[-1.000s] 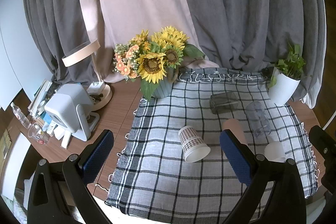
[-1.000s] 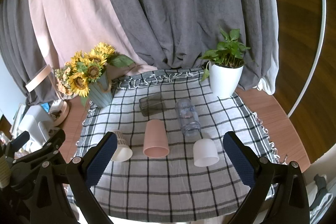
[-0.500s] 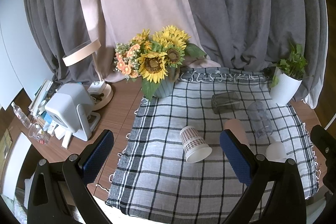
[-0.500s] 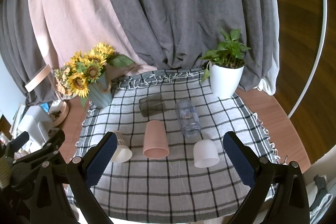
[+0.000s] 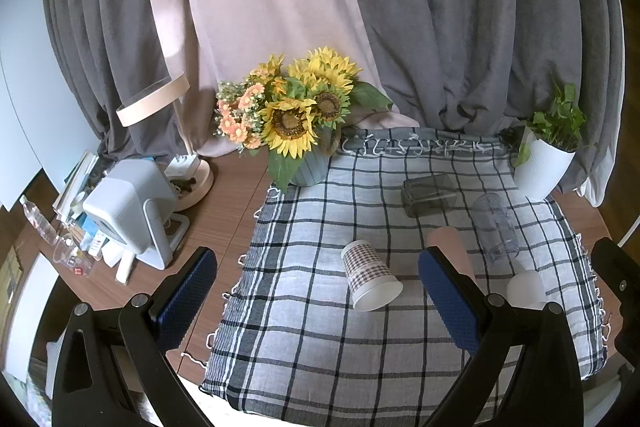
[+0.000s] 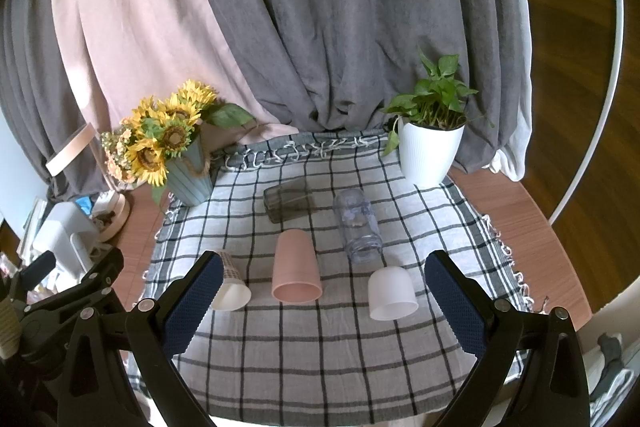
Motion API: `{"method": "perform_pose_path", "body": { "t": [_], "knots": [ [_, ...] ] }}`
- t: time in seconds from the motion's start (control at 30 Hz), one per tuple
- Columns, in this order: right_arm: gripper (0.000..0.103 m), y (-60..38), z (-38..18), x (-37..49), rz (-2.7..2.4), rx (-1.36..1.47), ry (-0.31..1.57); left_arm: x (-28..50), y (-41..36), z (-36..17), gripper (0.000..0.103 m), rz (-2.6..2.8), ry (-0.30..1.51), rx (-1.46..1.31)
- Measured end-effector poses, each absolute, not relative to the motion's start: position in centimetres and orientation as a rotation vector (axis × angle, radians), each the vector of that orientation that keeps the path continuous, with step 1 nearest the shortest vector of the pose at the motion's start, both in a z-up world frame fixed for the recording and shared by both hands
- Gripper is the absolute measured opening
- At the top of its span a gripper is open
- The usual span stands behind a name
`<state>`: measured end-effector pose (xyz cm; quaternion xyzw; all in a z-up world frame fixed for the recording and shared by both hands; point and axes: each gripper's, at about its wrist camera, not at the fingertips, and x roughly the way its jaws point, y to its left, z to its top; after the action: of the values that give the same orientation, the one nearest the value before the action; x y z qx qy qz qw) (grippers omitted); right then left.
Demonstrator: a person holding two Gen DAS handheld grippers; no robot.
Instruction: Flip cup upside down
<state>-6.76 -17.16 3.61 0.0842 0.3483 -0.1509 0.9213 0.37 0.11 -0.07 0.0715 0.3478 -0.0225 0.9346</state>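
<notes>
Several cups lie on their sides on a checked cloth [image 6: 320, 359]: a checked paper cup [image 5: 370, 277] [image 6: 232, 287], a pink cup [image 6: 296, 273] [image 5: 450, 243], a white cup [image 6: 391, 293] [image 5: 526, 287], a clear cup [image 6: 358, 223] [image 5: 494, 223] and a dark glass [image 6: 290, 203] [image 5: 428, 193]. My left gripper [image 5: 320, 299] is open and empty, held above the cloth's near left part. My right gripper [image 6: 326, 303] is open and empty, above the cloth's near edge, with the pink and white cups seen between its fingers.
A vase of sunflowers [image 5: 296, 131] [image 6: 172, 151] stands at the cloth's far left corner. A potted plant [image 6: 430, 143] [image 5: 548, 155] stands at the far right. A lamp [image 5: 160, 107], a white device [image 5: 128, 211] and clutter fill the left of the wooden table [image 5: 224, 211]. Curtains hang behind.
Both views have shifted very slightly. The cups have not moved and both grippers stay open.
</notes>
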Motion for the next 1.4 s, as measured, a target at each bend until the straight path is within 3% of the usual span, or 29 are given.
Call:
{"method": "perform_pose_path", "body": {
  "t": [0.97, 1.4],
  "knots": [
    [0.101, -16.8, 2.8, -5.9, -0.304, 0.168, 0.721, 0.8, -0.3, -1.8, 0.103, -0.048, 0.730, 0.145],
    [0.101, -12.7, -1.9, 1.2, -0.169, 0.105, 0.878, 5.0, 5.1, -7.7, 0.103, 0.121, 0.933, 0.111]
  ]
}}
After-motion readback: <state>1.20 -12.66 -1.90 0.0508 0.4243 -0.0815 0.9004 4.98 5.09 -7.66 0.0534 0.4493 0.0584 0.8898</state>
